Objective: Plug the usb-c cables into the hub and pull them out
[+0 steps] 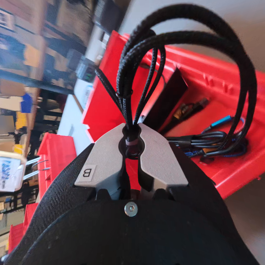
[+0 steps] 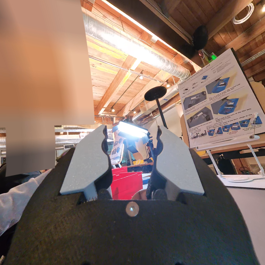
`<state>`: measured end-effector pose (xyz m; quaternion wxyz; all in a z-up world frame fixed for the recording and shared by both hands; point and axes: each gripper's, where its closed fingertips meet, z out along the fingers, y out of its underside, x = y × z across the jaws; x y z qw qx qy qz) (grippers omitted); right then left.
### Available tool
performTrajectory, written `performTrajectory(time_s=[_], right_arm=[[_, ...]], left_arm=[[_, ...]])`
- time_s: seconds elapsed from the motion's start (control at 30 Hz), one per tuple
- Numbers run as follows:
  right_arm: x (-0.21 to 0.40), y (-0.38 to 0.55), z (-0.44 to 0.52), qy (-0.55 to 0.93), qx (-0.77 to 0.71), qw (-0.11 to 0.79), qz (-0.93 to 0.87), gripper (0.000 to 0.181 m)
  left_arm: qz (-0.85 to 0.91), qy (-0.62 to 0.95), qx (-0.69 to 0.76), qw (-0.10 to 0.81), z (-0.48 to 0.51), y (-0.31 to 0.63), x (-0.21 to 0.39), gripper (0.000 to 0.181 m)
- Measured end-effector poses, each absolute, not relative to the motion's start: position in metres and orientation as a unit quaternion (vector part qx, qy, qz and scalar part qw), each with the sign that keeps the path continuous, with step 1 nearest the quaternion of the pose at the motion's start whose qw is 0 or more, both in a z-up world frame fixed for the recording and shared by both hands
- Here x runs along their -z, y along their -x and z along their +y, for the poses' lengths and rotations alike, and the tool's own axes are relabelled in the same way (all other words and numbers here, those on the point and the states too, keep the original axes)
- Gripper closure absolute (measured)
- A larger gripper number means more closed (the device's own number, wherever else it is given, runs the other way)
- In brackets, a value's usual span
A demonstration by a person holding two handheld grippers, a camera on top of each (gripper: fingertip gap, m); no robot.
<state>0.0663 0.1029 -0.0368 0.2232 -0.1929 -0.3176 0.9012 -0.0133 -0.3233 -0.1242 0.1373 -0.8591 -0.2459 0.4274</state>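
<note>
My left gripper (image 1: 131, 126) is shut on a bundle of black braided cables (image 1: 129, 137). The bundle's loops (image 1: 200, 47) arch up and hang to the right, over a red bin (image 1: 229, 169). In that bin lie more cables (image 1: 212, 142), one with a blue plug (image 1: 221, 121), a dark flat slab (image 1: 166, 103) and dark connectors (image 1: 190, 107). I cannot pick out a hub for sure. My right gripper (image 2: 131, 129) is open and empty, tilted up toward the ceiling.
More red bins (image 1: 55, 150) stand at the left of the left wrist view, and others show in the right wrist view (image 2: 126, 182). An instruction board on a stand (image 2: 220, 103) is at the right. A lamp panel (image 2: 131, 129) and a sleeve (image 2: 21, 200) are near. Some 45 cm of space lies between my two pairs of fingers.
</note>
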Motion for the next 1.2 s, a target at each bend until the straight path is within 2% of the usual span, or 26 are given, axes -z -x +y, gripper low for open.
performTrajectory(time_s=[0.17, 0.37, 0.53, 0.73, 0.9, 1.2], right_arm=[[0.037, -0.067, 0.102, 0.192, -0.901, 0.224, -0.319, 0.117], [0.039, -0.066, 0.098, 0.193, -0.896, 0.224, -0.331, 0.118], [0.048, -0.072, 0.073, 0.163, -0.889, 0.175, -0.391, 0.121], [0.072, -0.105, 0.023, 0.066, -0.848, 0.097, -0.517, 0.128], [0.093, -0.108, 0.006, 0.035, -0.802, 0.142, -0.579, 0.135], [0.097, -0.115, 0.002, 0.014, -0.798, 0.138, -0.587, 0.141]], left_arm=[[-0.279, 0.756, -0.532, 0.260, -0.304, -0.002, 0.034, 0.171], [-0.323, 0.584, -0.531, 0.522, -0.249, -0.023, -0.027, 0.171], [-0.364, 0.518, -0.462, 0.621, -0.188, -0.025, 0.001, 0.171], [-0.382, 0.477, -0.310, 0.728, -0.123, -0.013, 0.039, 0.170], [-0.370, 0.427, -0.197, 0.801, -0.096, -0.016, 0.043, 0.170], [-0.373, 0.402, -0.109, 0.829, -0.078, -0.020, 0.053, 0.170]])
